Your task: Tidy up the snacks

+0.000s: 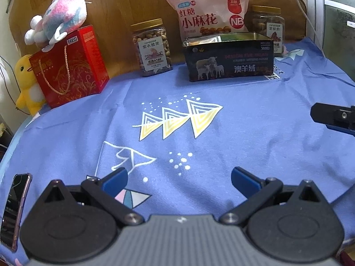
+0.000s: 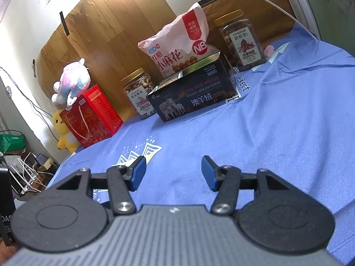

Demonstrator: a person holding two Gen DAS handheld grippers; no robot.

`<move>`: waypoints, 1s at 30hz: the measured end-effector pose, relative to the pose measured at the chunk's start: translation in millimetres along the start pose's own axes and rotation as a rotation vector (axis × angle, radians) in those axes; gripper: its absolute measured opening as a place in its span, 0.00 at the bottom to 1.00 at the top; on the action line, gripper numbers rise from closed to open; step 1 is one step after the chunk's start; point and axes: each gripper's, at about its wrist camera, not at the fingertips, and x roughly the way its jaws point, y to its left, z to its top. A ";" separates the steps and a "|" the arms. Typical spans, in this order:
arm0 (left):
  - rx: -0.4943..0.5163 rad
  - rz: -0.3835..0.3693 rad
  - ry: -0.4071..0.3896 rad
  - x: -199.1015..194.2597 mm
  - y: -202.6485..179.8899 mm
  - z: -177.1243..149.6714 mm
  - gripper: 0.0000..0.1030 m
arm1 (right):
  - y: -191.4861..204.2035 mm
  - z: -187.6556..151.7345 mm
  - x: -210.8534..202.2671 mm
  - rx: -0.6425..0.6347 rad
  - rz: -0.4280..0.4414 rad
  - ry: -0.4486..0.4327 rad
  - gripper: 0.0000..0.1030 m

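Fingers first: the left gripper (image 1: 179, 178) is spread wide with nothing between its blue pads, and the right gripper (image 2: 173, 173) is parted too, also empty, so nothing is held by either one. Both are hung low over the blue printed cloth (image 1: 255, 137) that covers the bench.

Along the back edge, left to right: a yellow duck plush (image 1: 26, 84) is tucked beside a red gift box (image 1: 71, 66), with a pink and blue plush (image 1: 62, 15) sat on top of it. Then a nut jar (image 1: 152, 47) with a gold lid is stood upright, a little apart from the box. Next is the open dark tin (image 1: 228, 58), its long side turned towards the fingers, with what looks like packets inside. A pink snack bag (image 1: 210, 11) is propped upright just behind the tin, maybe leaning on it, hard to tell. A second jar (image 2: 241, 42) is stood at the far right, just beside the tin.

All the snacks are well ahead of both sets of fingers, none within reach yet. The tin and bag are seen roughly straight ahead of the left fingers and ahead-left of the right ones. The second jar is probably best taken by the right side, the first jar by the left. A forward reach is needed either way.
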 end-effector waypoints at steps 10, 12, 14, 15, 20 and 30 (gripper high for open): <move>0.031 0.086 -0.051 -2.7 3.0 3.7 1.00 | 0.9 -0.8 -0.2 -0.006 0.000 -0.002 0.56; 0.027 0.094 -0.055 -3.3 4.7 4.5 1.00 | 0.9 -1.0 -0.2 -0.006 0.000 -0.001 0.56; 0.027 0.097 -0.058 -3.3 5.6 4.8 1.00 | 0.9 -1.2 -0.2 -0.007 0.001 -0.001 0.56; 0.028 0.099 -0.059 -3.3 5.5 4.8 1.00 | 1.4 -1.2 -0.3 -0.007 0.000 -0.002 0.56; 0.032 0.104 -0.062 -4.4 5.3 3.2 1.00 | 1.6 -1.3 -0.3 -0.006 -0.001 -0.002 0.56; 0.026 0.096 -0.057 -3.9 6.8 2.6 1.00 | 1.3 -2.1 0.0 -0.008 0.000 -0.002 0.57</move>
